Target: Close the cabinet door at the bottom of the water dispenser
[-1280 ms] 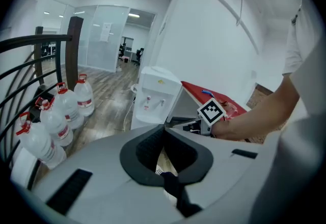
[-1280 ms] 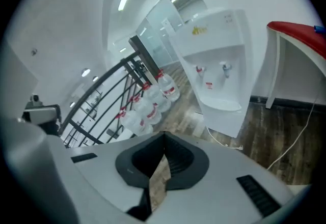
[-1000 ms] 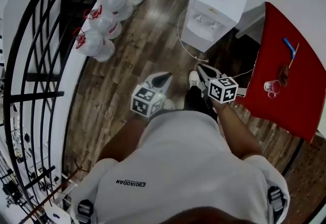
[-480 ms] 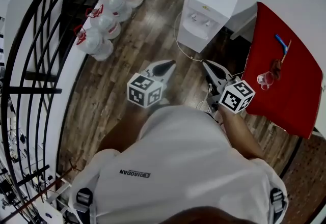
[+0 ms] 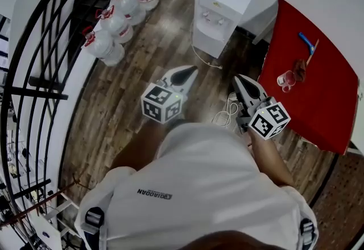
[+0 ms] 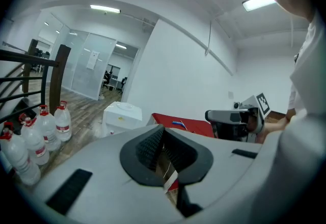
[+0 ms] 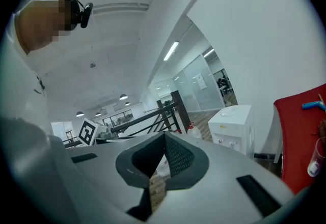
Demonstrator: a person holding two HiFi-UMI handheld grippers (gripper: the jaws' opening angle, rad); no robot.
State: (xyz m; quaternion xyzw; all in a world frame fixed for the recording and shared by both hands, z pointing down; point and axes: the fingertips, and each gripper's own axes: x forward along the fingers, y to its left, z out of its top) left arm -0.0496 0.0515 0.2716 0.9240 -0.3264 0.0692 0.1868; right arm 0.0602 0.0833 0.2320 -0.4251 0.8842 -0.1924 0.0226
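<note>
Moved: both grippers have risen toward the head camera and drawn further from the dispenser over the last second; the right one has swung out toward the red table
Floor [image 5: 153, 55]: dark wooden planks; carries everything below
Railing [image 5: 34, 44]: black bars curving down the left side of the head view
Red table [image 5: 324, 101]: at the right, one corner close to the dispenser, its near edge just beside the right gripper
Water dispenser [image 5: 222, 7]: white, upright on the floor against the white wall, taps facing the person; well apart from both grippers; in the head view its lower front reads as one flat white face, and the cabinet door's seam is too small to make out
Water bottles [image 5: 114, 21]: row of large clear jugs with red caps on the floor along the railing
Left gripper [image 5: 190, 69]: held above the floor, pointing toward the dispenser; jaws together, nothing between them
Right gripper [image 5: 238, 78]: held level with its partner, near the table's edge; jaws closed, empty
Cable [image 5: 227, 112]: white, coiled loosely on the floor under the right gripper
Cup [image 5: 284, 79]: clear, on the table near the edge facing the grippers
Blue-handled tool [image 5: 306, 40]: on the table, toward the wall side
</note>
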